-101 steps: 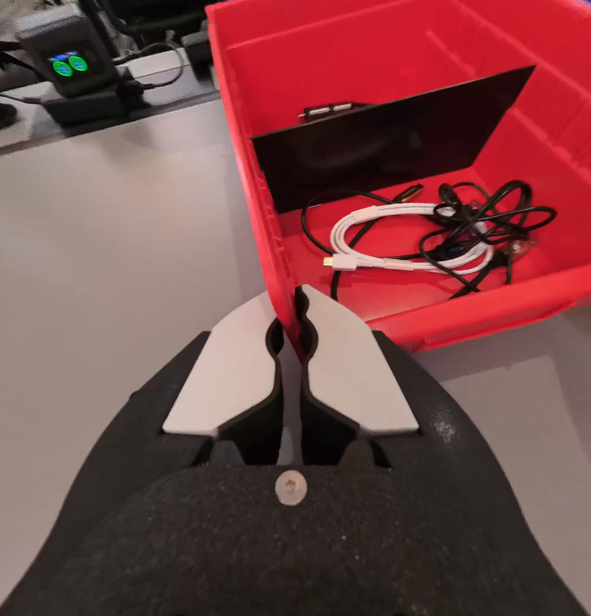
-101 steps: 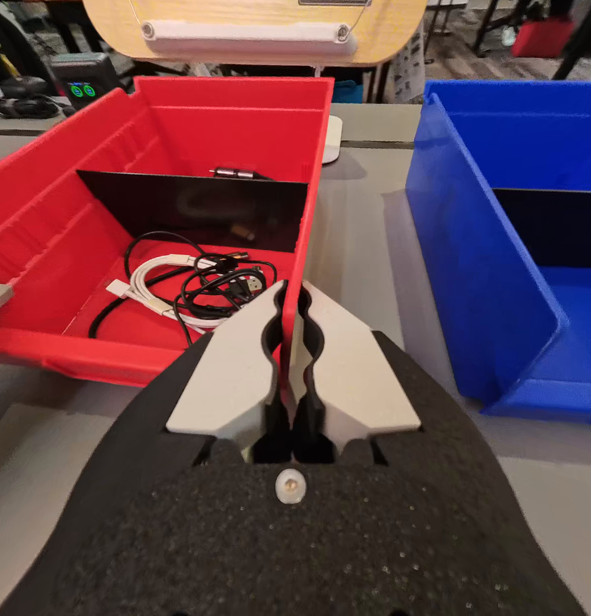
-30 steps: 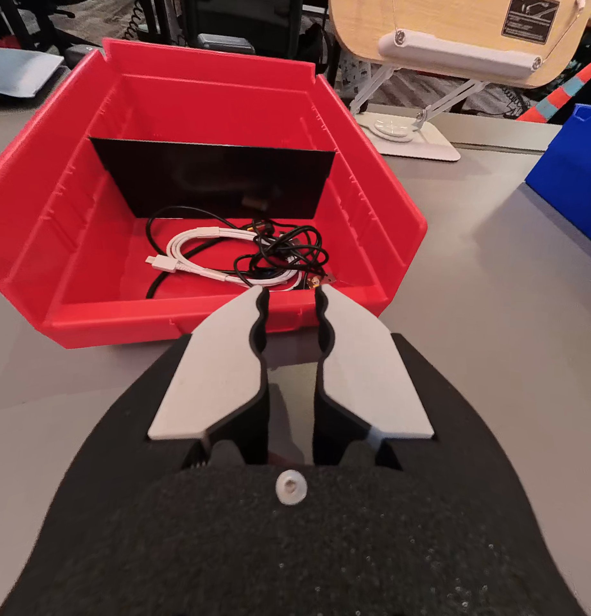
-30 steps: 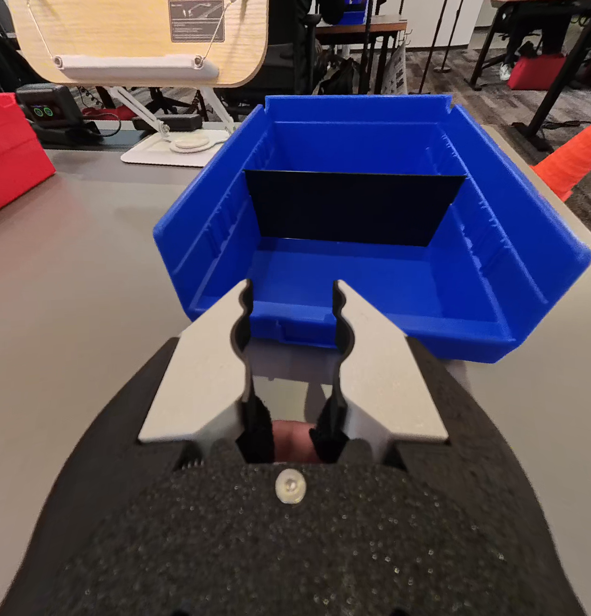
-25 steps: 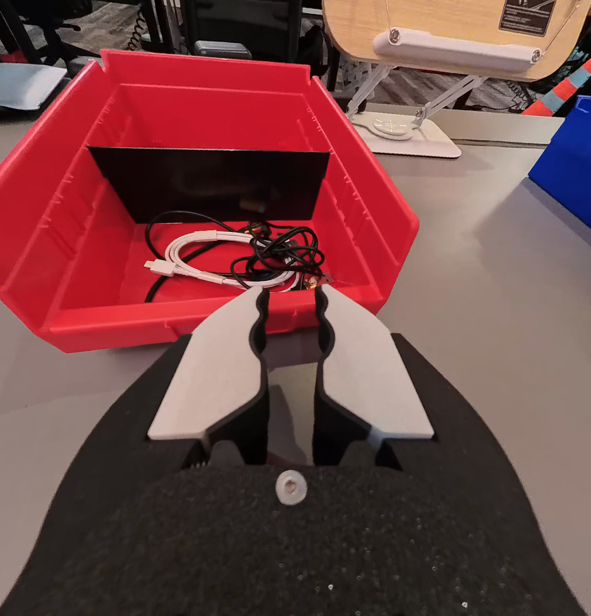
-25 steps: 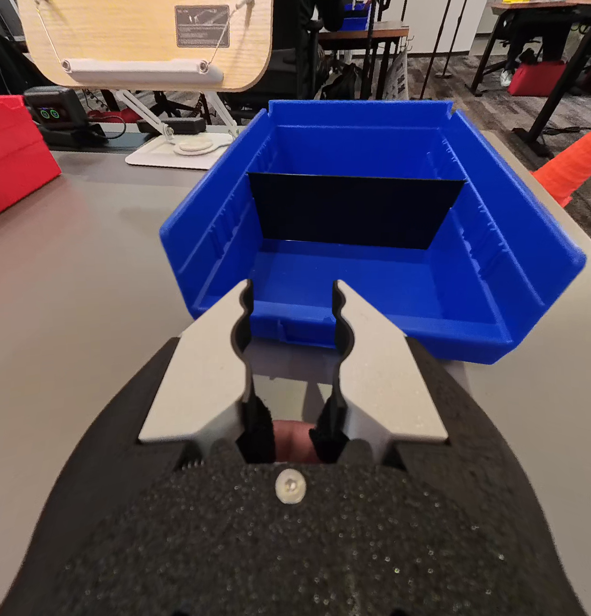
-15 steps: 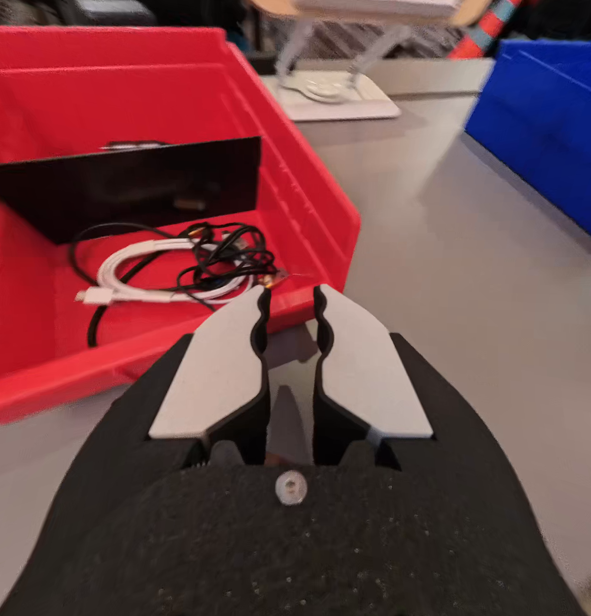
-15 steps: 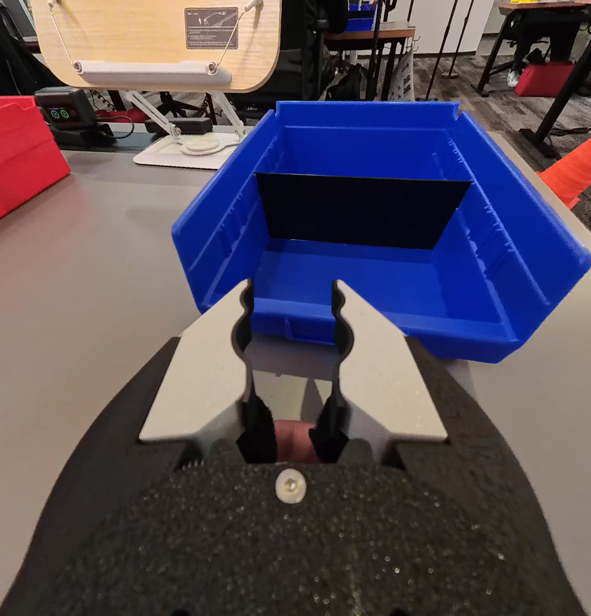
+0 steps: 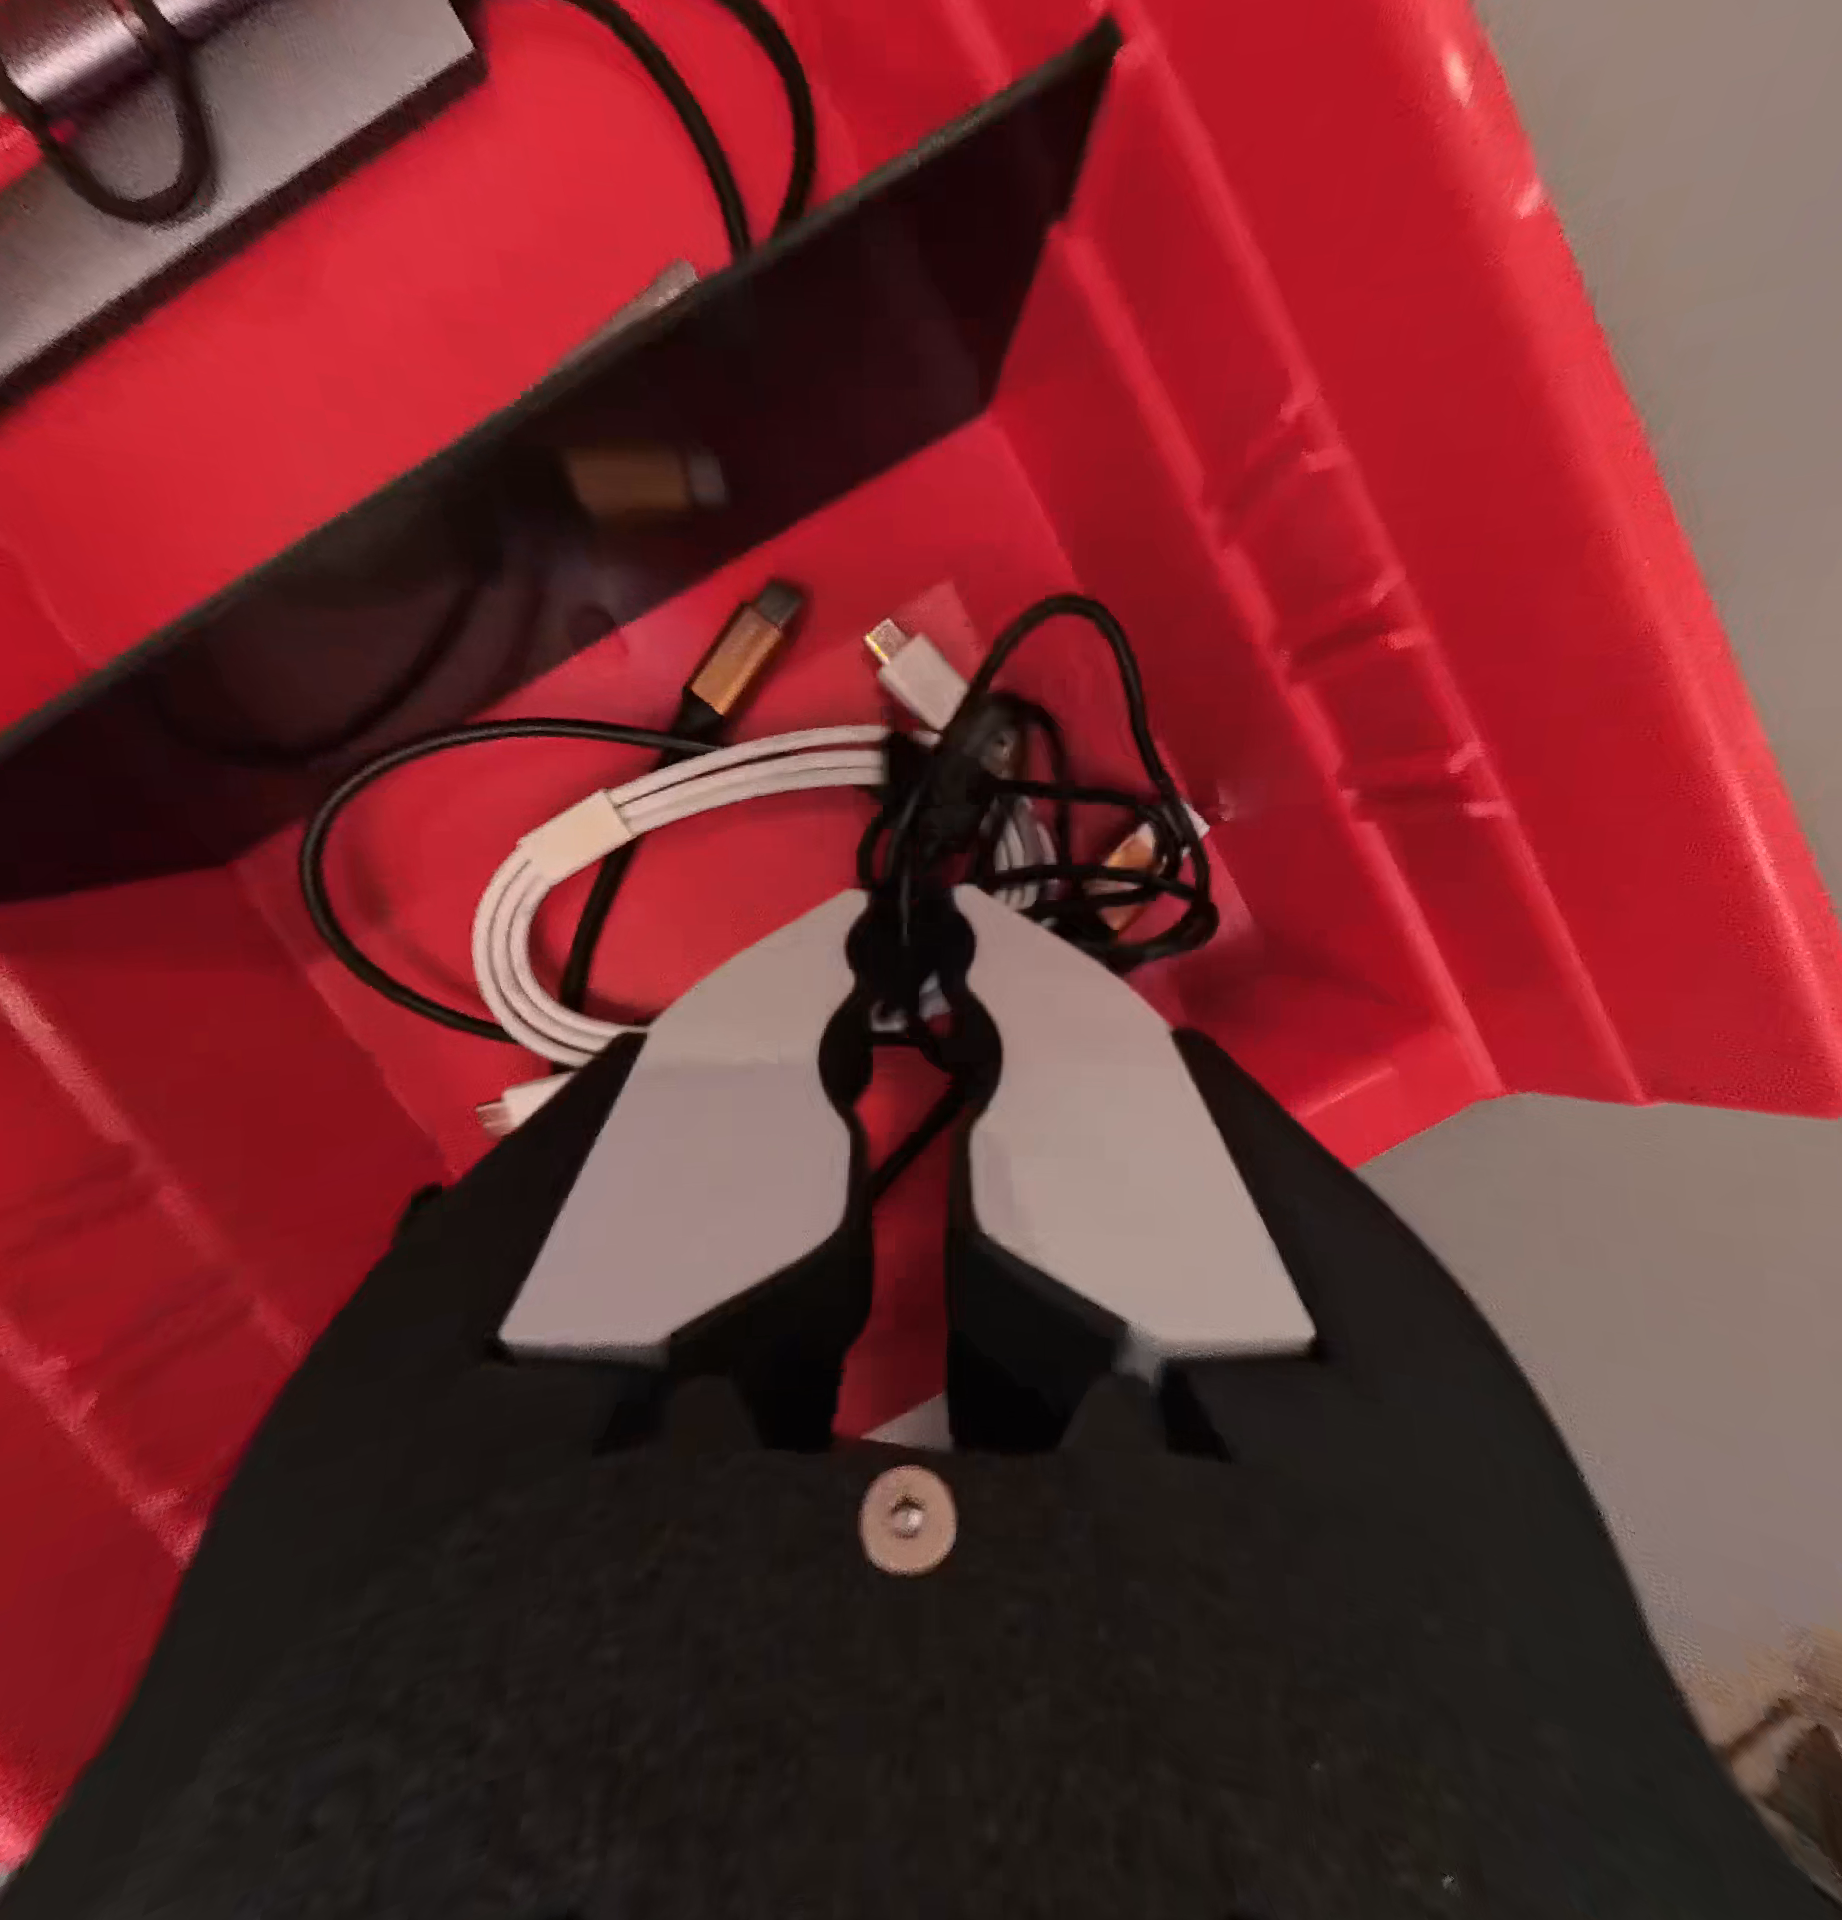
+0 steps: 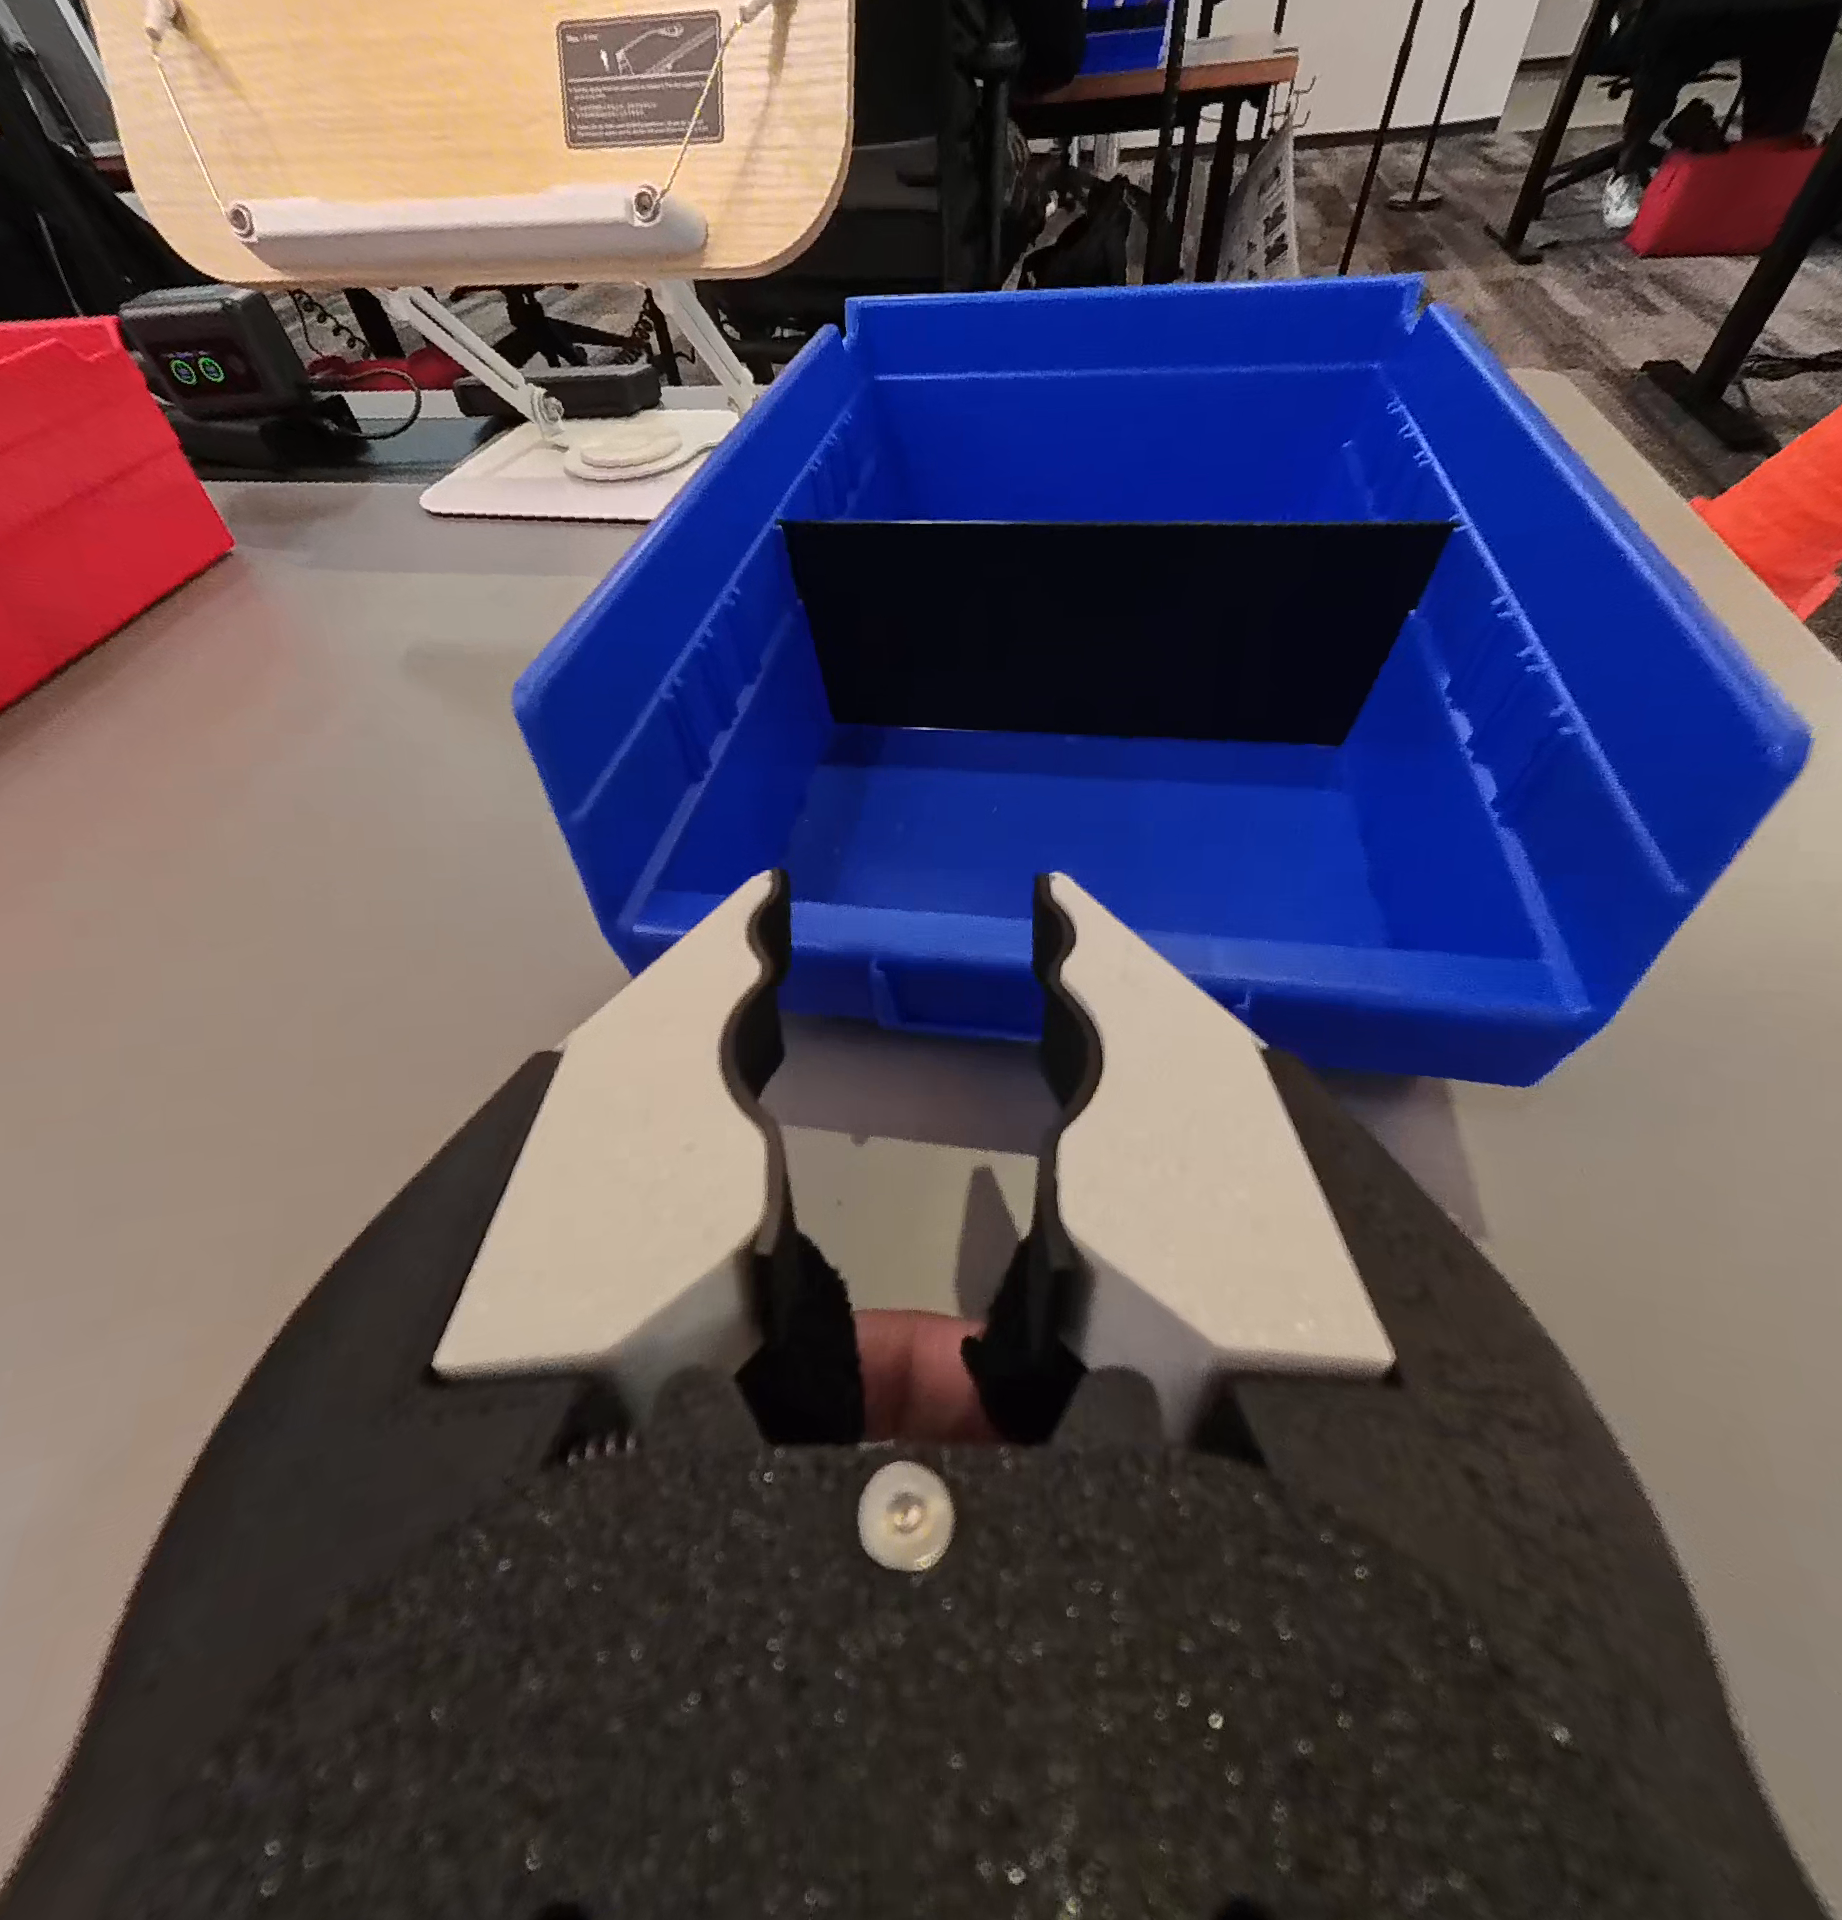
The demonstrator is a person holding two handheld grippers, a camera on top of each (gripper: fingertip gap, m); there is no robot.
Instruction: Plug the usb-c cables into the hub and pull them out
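Pinching a thin black cable (image 9: 901, 873) from the tangle at centre frame, the left gripper (image 9: 909, 925) reaches into the red plastic bin (image 9: 1416, 520); the grey hub (image 9: 55, 52), upper left, awaits. The right gripper (image 10: 906, 914) hangs spread, empty. Nothing looks plugged yet.

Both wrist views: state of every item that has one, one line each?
Left claw: shut on the tangled black cable.
Right claw: open, holding nothing, above the grey table.
Tangled black cable: pinched in the left claw, knotted with the white cable.
Coiled white cable: lying loose in the front compartment.
Red plastic bin: upright, black divider in place.
Blue plastic bin: upright, front compartment empty.
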